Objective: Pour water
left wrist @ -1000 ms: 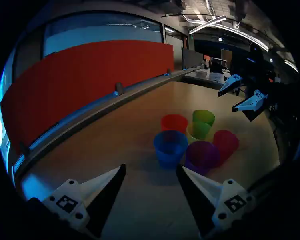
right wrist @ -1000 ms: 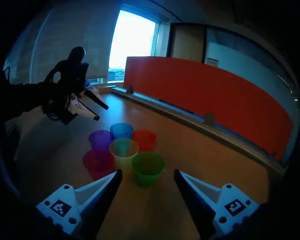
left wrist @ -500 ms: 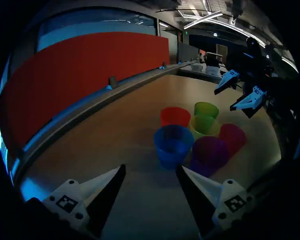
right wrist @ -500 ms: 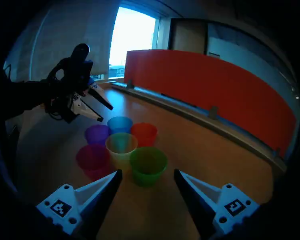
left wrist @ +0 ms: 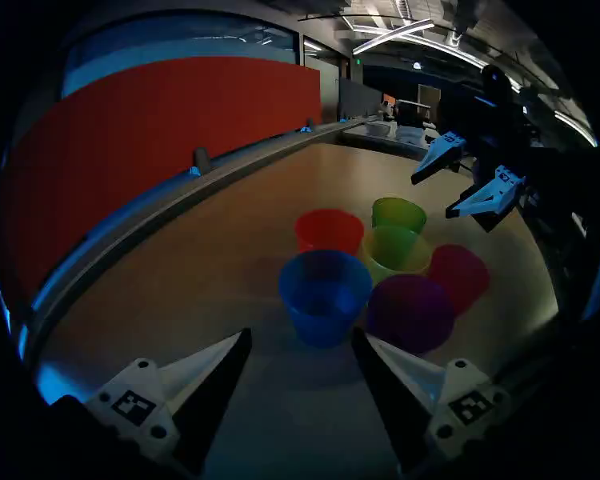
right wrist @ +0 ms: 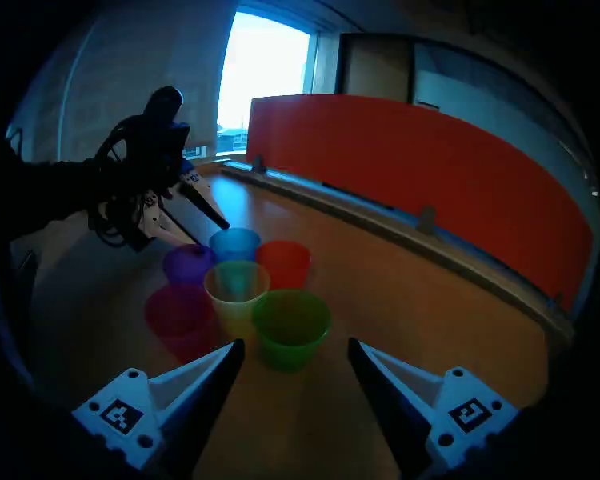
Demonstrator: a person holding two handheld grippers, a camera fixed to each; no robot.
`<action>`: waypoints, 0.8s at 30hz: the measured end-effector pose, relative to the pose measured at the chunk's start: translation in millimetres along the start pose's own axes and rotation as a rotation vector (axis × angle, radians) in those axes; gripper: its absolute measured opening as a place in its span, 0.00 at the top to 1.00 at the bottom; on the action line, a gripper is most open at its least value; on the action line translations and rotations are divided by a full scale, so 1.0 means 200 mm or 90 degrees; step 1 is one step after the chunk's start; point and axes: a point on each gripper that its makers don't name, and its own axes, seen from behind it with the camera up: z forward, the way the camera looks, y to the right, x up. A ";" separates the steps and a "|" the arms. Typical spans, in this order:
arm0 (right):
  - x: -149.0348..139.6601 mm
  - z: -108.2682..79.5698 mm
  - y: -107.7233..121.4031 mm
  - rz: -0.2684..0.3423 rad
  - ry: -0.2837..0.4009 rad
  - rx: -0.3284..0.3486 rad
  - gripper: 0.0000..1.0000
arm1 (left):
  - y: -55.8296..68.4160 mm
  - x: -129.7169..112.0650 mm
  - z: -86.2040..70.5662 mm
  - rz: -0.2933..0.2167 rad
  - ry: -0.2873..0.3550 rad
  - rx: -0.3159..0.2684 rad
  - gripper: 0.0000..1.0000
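Observation:
Six coloured plastic cups stand bunched together on a wooden table. In the left gripper view the blue cup is nearest, just ahead of my open left gripper. Behind it are the red cup, yellow cup, green cup, magenta cup and purple cup. My right gripper hovers open beyond the cluster. In the right gripper view the green cup sits just ahead of my open right gripper. My left gripper points at the blue cup.
A red partition with a metal rail runs along the table's far edge. A bright window lies behind the left gripper. A dark-sleeved arm holds that gripper. Bare table stretches to the right of the cups.
Both grippers have drawn nearer to the cups, the left toward the blue cup and the right toward the green cup. Both stayed open. The cups have not moved.

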 end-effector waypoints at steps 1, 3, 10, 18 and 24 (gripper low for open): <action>0.00 0.00 0.00 0.000 0.000 0.000 0.00 | 0.01 0.00 0.00 0.000 0.001 -0.002 0.08; 0.00 0.00 0.00 0.000 -0.001 0.000 0.00 | 0.02 0.01 0.01 0.000 0.003 -0.006 0.07; -0.01 0.01 0.00 -0.002 -0.004 0.001 0.00 | 0.07 0.04 0.04 -0.003 0.013 -0.019 0.08; -0.02 0.01 0.00 -0.008 -0.007 0.000 0.00 | 0.09 0.06 0.08 -0.002 0.019 -0.028 0.07; -0.01 0.01 0.00 -0.010 -0.007 0.000 0.00 | 0.10 0.08 0.11 0.001 0.021 -0.030 0.07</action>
